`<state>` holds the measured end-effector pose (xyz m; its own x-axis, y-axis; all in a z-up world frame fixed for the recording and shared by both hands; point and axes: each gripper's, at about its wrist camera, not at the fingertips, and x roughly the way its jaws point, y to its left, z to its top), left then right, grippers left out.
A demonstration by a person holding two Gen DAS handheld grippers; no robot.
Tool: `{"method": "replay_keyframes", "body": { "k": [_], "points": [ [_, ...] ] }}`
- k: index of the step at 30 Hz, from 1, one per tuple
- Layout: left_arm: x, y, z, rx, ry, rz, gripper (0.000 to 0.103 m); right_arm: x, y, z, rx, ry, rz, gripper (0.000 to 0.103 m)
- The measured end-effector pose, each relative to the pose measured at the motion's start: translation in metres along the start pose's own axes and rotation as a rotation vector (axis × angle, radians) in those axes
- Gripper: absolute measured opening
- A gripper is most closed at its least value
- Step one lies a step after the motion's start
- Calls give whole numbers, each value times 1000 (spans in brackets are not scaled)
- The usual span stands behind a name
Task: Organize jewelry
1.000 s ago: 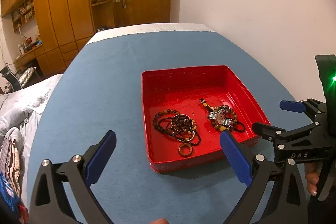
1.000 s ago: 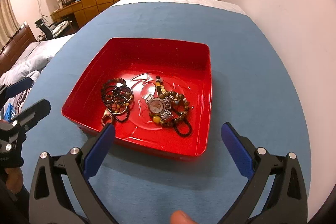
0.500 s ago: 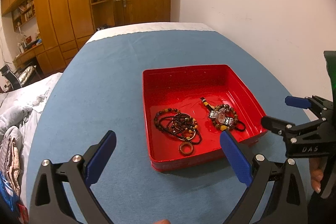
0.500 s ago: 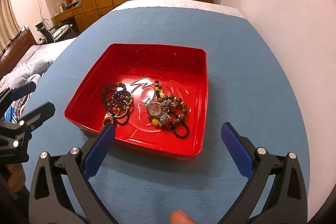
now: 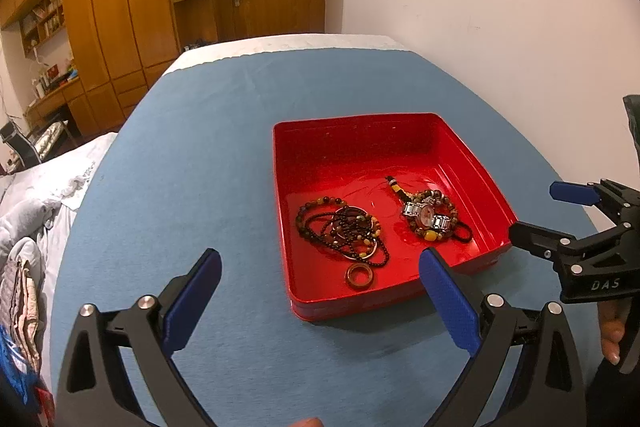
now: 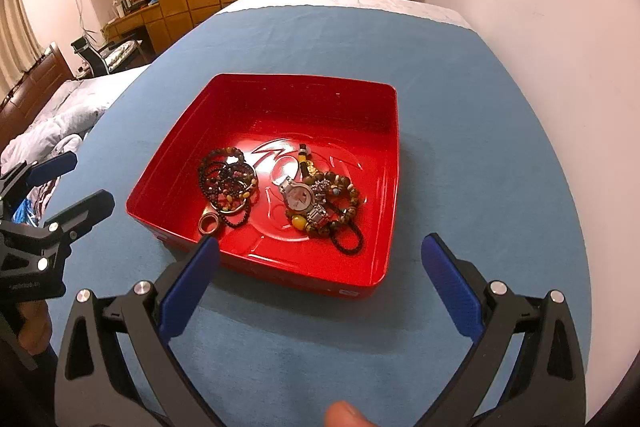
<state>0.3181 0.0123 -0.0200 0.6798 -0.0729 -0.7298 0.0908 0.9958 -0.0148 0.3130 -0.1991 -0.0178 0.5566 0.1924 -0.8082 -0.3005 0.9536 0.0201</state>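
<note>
Jewelry: all in the red tray [image 6: 390,163], just ahead of both grippers; dark bead strands [image 6: 228,181] and ring [image 6: 209,223] toward the left, watch [image 6: 301,198] among bracelets toward the right.
Left hand-held gripper [image 5: 320,291]: wide, empty.
Right hand-held gripper [image 6: 320,277]: wide, empty.
Progress: gathering looks done (nothing loose on the blue surface [image 6: 480,115]).
Left: perhaps untangling.

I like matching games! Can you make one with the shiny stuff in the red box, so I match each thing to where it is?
Things:
1. watch
2. brown ring
3. black cord loop
4. red tray

Places:
A. on the blue cloth
B. near-left corner of the tray
C. amid the right bead pile
D. nearest edge of the right pile

Pairs: 1-C, 2-B, 3-D, 4-A
</note>
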Motion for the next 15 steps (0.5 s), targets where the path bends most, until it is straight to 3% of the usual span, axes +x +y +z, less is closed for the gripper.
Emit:
{"method": "replay_keyframes", "body": {
  "k": [15],
  "points": [
    [-2,3,-1,-3,-9,-7,99,0,1,0,-2,4,1,100]
  ]
}}
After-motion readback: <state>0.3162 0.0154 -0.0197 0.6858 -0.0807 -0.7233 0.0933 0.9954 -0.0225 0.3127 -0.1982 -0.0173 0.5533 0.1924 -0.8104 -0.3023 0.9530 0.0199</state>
